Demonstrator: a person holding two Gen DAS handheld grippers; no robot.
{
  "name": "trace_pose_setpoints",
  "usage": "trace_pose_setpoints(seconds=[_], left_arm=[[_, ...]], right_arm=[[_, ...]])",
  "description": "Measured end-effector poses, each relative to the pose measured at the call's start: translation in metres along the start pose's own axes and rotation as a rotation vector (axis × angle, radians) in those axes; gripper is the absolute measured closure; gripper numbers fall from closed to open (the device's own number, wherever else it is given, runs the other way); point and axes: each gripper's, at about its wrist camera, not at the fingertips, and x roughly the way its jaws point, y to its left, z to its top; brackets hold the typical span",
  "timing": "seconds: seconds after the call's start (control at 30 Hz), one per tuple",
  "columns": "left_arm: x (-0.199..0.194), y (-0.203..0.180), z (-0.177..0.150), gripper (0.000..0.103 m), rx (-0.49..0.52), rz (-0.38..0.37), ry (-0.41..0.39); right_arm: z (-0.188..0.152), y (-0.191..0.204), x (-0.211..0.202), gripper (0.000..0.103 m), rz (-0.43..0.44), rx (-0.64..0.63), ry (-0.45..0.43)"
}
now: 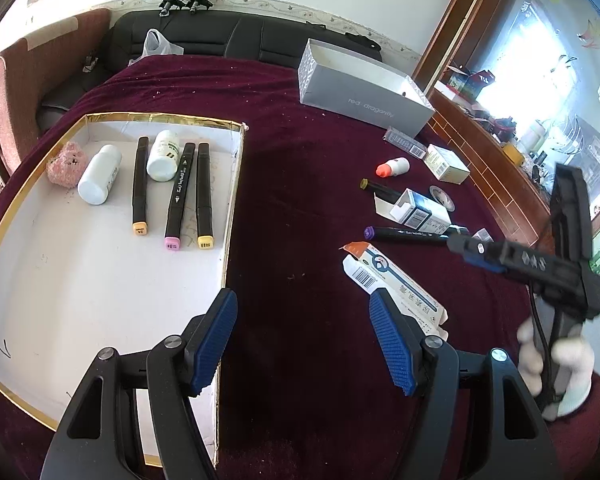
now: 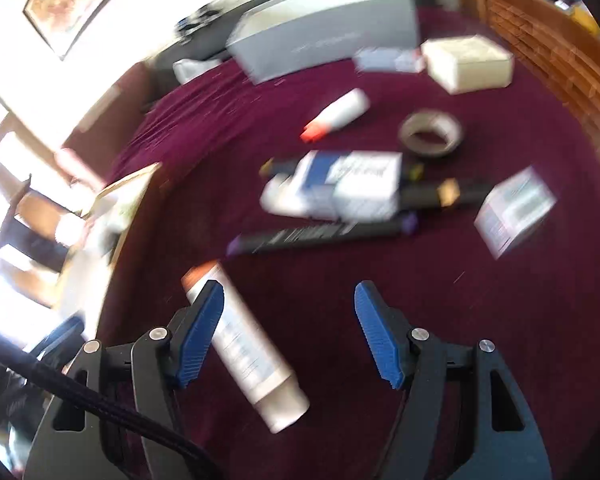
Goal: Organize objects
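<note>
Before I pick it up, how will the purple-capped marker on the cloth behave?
The purple-capped marker looks stiff and light, a slim plastic barrel. Lying flat on the red cloth, it may roll a little if nudged sideways. Its smooth barrel could slip, though the open right tongs have ribbed pads.

Three black markers (image 1: 172, 188), two white bottles (image 1: 100, 174) lie in the tray (image 1: 100, 280); a purple-capped marker (image 1: 412, 235) and cartons (image 1: 416, 208) lie on the cloth.

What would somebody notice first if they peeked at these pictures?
Probably the big white tray on the left of the dark red cloth, with three black markers and two white bottles lined up inside. To its right lies a jumble of small boxes, a purple-capped marker and a roll of tape. Both pairs of blue-padded tongs, left and right, gape open and empty.
</note>
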Motion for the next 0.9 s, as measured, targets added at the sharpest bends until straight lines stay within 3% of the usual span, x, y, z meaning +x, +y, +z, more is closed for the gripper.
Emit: trace_pose_setpoints(seconds=[0.27, 0.37, 0.6, 0.7, 0.8, 0.9], left_arm=[[0.003, -0.011, -0.006, 0.040, 0.020, -0.019, 0.027], [0.003, -0.013, -0.008, 0.040, 0.037, -0.024, 0.033], [0.017, -0.014, -0.009, 0.040, 0.033, -0.051, 0.067], [0.027, -0.022, -0.009, 0.040, 0.042, -0.058, 0.098], [0.036, -0.031, -0.011, 0.040, 0.029, -0.083, 0.147], [0.039, -0.039, -0.014, 0.040, 0.033, -0.086, 0.172]], right_arm=[[0.040, 0.010, 0.056, 0.035, 0.028, -0.040, 0.057], [0.038, -0.001, 0.072, 0.037, 0.033, 0.013, 0.141], [-0.003, -0.017, 0.037, 0.037, 0.066, 0.013, 0.196], [-0.020, -0.011, 0.026, 0.040, -0.001, -0.060, 0.216], [-0.021, 0.007, 0.024, 0.040, -0.147, -0.190, 0.176], [-0.018, 0.023, 0.039, 0.055, -0.234, -0.283, 0.151]])
